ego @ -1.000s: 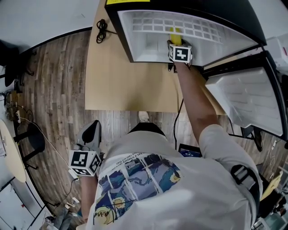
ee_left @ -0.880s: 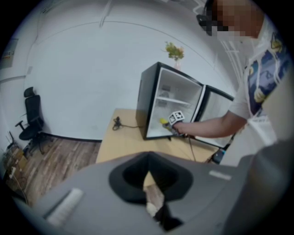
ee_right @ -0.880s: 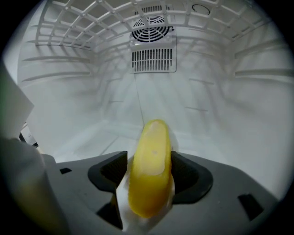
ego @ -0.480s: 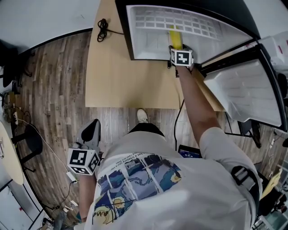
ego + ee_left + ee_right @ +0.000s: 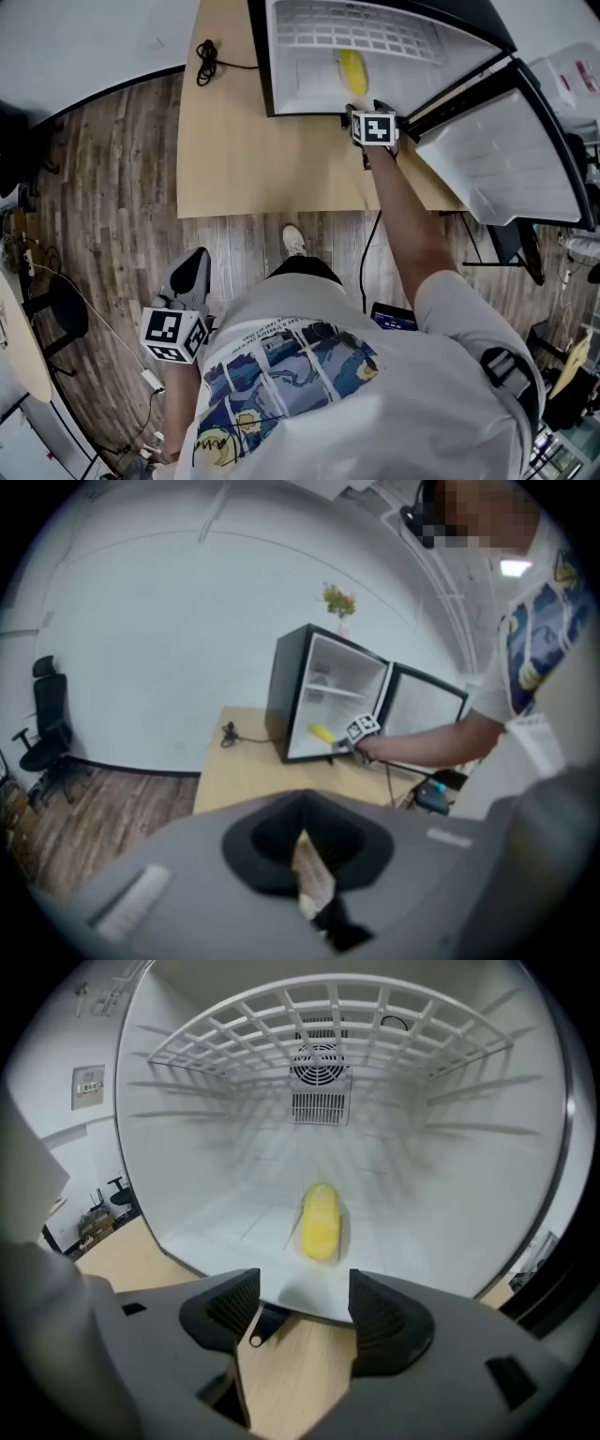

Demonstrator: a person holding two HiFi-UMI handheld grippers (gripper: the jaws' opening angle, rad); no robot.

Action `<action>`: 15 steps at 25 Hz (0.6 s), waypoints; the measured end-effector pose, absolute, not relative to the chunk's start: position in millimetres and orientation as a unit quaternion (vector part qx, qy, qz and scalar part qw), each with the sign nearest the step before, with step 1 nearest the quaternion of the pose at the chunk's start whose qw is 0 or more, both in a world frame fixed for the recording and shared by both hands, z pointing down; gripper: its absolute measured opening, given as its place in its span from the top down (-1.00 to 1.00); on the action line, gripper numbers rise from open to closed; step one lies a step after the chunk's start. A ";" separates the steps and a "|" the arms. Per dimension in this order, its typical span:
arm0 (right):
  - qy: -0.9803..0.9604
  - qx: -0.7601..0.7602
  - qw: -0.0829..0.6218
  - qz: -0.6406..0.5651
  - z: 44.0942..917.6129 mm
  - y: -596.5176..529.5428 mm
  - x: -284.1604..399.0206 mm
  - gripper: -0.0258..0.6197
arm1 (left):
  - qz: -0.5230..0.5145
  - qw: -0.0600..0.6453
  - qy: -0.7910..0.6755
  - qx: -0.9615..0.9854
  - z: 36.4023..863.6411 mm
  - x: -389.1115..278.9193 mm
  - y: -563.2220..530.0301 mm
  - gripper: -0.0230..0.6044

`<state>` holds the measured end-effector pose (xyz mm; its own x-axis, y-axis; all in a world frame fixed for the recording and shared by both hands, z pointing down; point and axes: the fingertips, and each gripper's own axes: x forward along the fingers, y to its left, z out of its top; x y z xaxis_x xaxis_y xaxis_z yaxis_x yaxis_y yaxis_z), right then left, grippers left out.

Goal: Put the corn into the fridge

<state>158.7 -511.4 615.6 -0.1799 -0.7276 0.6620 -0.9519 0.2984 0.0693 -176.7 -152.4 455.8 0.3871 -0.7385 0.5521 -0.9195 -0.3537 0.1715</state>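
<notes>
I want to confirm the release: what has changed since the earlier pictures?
The right gripper let go of the corn and drew back out of the fridge, jaws open. The corn lies on the fridge floor. The left gripper and the open door stayed as they were.

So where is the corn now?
In the right gripper view, the corn lies on the fridge floor under the wire shelf, just ahead of the open right gripper.

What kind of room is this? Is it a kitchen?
Probably an office or workroom, not a kitchen: a small fridge stands on a wooden table, and a black office chair sits by a bare white wall.
</notes>
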 end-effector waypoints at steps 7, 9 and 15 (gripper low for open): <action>-0.741 0.568 0.306 0.186 604.6 -456.6 155.4 0.12 | 0.186 0.227 -0.508 0.810 454.4 -194.8 -124.0 0.90; -0.741 0.569 0.306 0.185 600.1 -441.5 155.0 0.12 | 0.183 0.224 -0.503 0.814 454.1 -196.7 -116.1 0.90; -0.740 0.572 0.303 0.182 587.7 -393.6 153.9 0.12 | 0.169 0.215 -0.493 0.826 451.8 -199.8 -90.5 0.90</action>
